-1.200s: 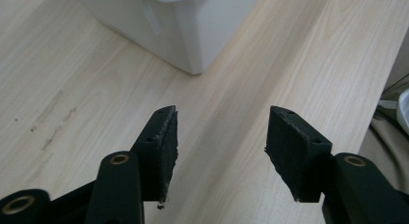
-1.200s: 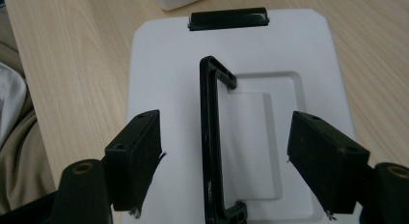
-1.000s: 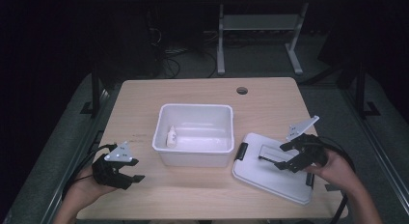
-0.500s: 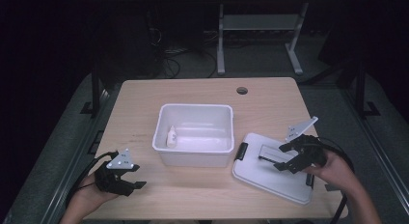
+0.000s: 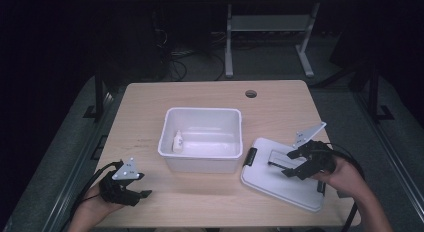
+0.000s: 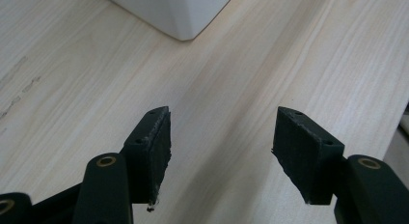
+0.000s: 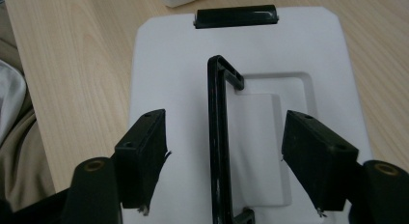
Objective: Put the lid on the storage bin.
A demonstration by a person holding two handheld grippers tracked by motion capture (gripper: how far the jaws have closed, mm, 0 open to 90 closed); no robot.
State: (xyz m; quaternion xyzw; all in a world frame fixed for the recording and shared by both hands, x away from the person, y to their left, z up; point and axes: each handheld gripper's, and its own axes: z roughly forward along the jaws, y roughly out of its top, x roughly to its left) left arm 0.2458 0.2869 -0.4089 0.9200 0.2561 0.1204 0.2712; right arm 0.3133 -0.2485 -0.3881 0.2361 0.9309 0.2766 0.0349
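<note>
A white bin (image 5: 202,139) stands mid-table with a small white bottle (image 5: 177,141) inside it. To its right lies a white lid (image 5: 285,184) with a black handle (image 5: 276,160) and a black end latch (image 5: 248,156). My right gripper (image 5: 289,164) hovers over the lid. In the right gripper view its jaws (image 7: 224,156) straddle the raised handle (image 7: 218,137) without touching it, and they have just been closing. My left gripper (image 5: 144,194) rests low near the table's front left. Its jaws (image 6: 222,151) have been opening, with only bare wood between them.
The wooden table (image 5: 150,107) has a round cable hole (image 5: 251,93) at the back right. The bin's corner (image 6: 178,11) lies ahead of the left gripper. Dark floor with cables and a metal stand (image 5: 230,47) lies beyond the table.
My left gripper has sunk and drawn back toward the table's front edge. The right hand has stayed over the lid, its jaws a little narrower.
</note>
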